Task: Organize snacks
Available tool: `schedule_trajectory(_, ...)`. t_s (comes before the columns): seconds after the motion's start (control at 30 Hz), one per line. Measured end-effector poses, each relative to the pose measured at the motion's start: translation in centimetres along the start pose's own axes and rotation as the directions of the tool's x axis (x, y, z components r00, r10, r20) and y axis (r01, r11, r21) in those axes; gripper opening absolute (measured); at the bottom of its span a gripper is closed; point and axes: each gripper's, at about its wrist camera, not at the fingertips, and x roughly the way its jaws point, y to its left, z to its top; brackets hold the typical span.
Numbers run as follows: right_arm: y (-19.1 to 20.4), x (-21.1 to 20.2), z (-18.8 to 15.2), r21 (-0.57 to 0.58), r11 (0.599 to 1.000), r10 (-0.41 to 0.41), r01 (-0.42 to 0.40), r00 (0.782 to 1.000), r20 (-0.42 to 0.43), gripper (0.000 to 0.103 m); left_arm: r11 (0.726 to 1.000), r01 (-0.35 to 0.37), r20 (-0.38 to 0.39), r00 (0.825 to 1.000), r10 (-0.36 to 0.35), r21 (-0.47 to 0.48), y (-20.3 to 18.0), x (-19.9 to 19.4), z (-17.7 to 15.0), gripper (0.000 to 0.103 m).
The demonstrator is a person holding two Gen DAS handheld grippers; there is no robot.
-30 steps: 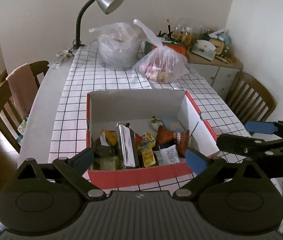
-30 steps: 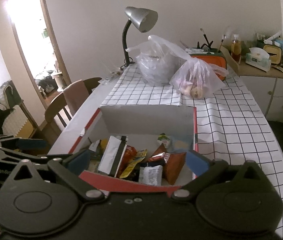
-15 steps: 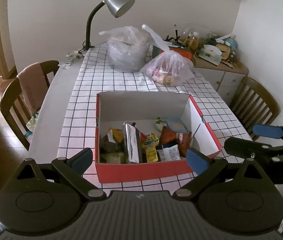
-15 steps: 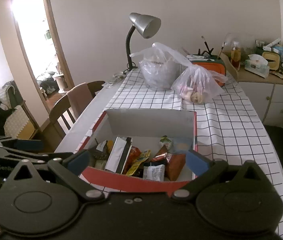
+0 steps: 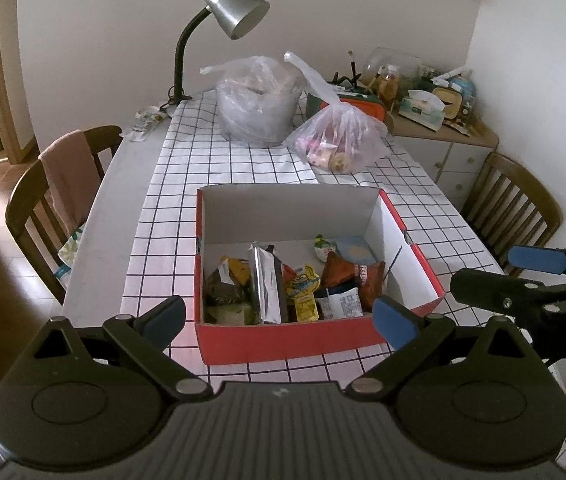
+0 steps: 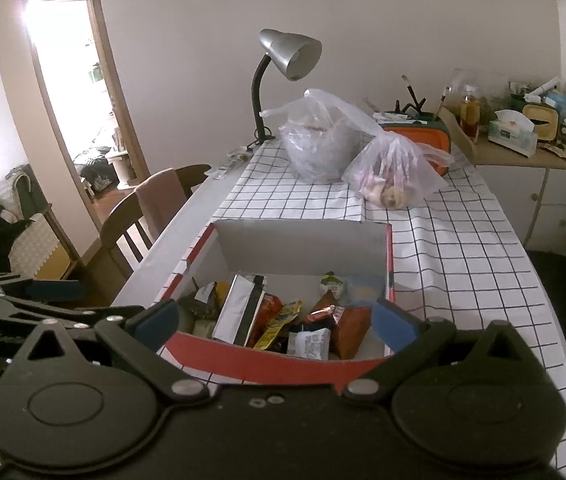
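Left wrist view, both tongs spread empty, snack box before bags, lamp behind.

Table bears checked cloth, red box, two bags.

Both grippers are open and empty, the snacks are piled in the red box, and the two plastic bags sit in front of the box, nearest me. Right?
Not quite: the plastic bags sit beyond the red box, near the lamp, as the left wrist view shows. The rest holds.
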Motion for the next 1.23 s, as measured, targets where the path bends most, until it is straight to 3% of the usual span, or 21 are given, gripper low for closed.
schedule_trajectory(0.8, 0.1, -0.5, -0.9, 0.028, 1.0, -0.012, 0.012, 1.0, 0.001, 0.103, 1.0, 0.001, -0.009, 1.0, -0.001, 0.006, 0.1, -0.6, -0.6, 0.1)
schedule_trajectory(1.23, 0.4, -2.7, -2.8, 0.066, 0.996, -0.053, 0.053, 0.999, 0.0, 0.103, 1.0, 0.024, -0.012, 1.0, -0.024, 0.015, 0.2, -1.9, -1.7, 0.1)
